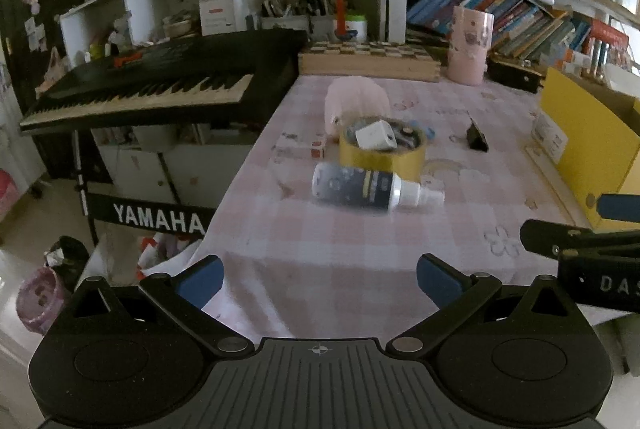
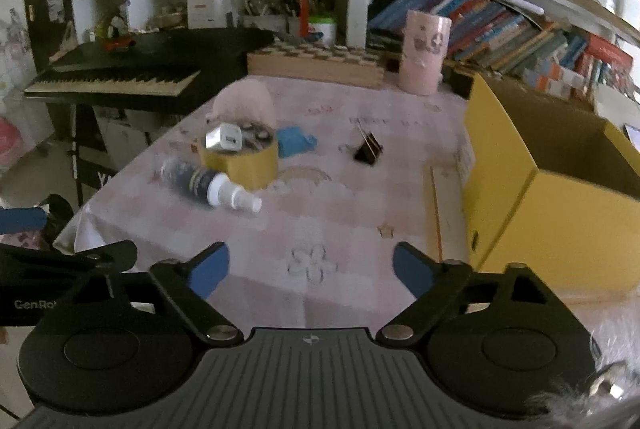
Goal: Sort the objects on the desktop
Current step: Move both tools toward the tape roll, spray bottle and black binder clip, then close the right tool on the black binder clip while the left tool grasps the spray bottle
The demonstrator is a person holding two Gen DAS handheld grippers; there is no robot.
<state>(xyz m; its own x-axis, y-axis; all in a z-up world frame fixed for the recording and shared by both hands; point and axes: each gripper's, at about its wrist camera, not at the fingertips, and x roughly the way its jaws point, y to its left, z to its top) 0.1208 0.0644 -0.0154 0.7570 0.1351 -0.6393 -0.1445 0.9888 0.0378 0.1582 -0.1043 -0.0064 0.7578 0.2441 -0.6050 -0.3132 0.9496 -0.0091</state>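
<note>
A spray bottle (image 1: 372, 189) with a dark label and white cap lies on its side on the pink checked tablecloth (image 1: 340, 269); it also shows in the right wrist view (image 2: 208, 183). Behind it stands a yellow tape roll (image 1: 382, 153) with a white charger (image 1: 376, 137) and small items inside, also seen in the right wrist view (image 2: 240, 159). A black binder clip (image 1: 478, 137) lies to the right, also visible in the right wrist view (image 2: 369, 149). My left gripper (image 1: 320, 279) is open and empty over the table's near edge. My right gripper (image 2: 310, 269) is open and empty beside it.
An open yellow cardboard box (image 2: 552, 189) stands at the right. A pink cup (image 2: 424, 53), a chessboard box (image 2: 316, 63) and bookshelves line the back. A black Yamaha keyboard (image 1: 152, 85) stands left of the table. A blue packet (image 2: 296, 141) lies behind the roll.
</note>
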